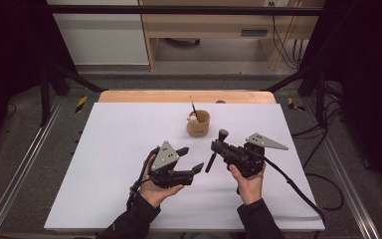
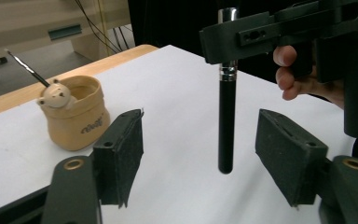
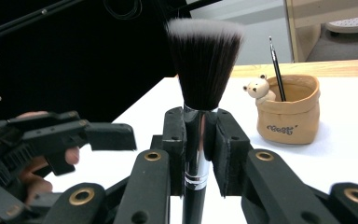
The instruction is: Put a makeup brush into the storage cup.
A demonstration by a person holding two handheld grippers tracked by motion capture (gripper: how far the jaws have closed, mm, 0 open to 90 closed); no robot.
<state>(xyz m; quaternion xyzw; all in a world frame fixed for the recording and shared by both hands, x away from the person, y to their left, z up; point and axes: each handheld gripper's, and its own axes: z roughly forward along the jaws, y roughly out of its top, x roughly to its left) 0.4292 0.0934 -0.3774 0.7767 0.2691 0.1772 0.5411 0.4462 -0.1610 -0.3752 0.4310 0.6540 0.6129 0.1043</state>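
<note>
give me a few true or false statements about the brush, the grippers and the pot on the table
1. The right gripper is shut on the brush. True.
2. The brush bristles point down at the table. False: the bristles point up and the handle end hangs down toward the table.
3. The left gripper grips the brush handle. False: its fingers stand apart on either side of the handle without touching it.
4. A thin brush stands in the pot. True.
5. The pot lies tipped on its side. False: it stands upright.
6. A small bear figure sits at the pot's rim. True.
</note>
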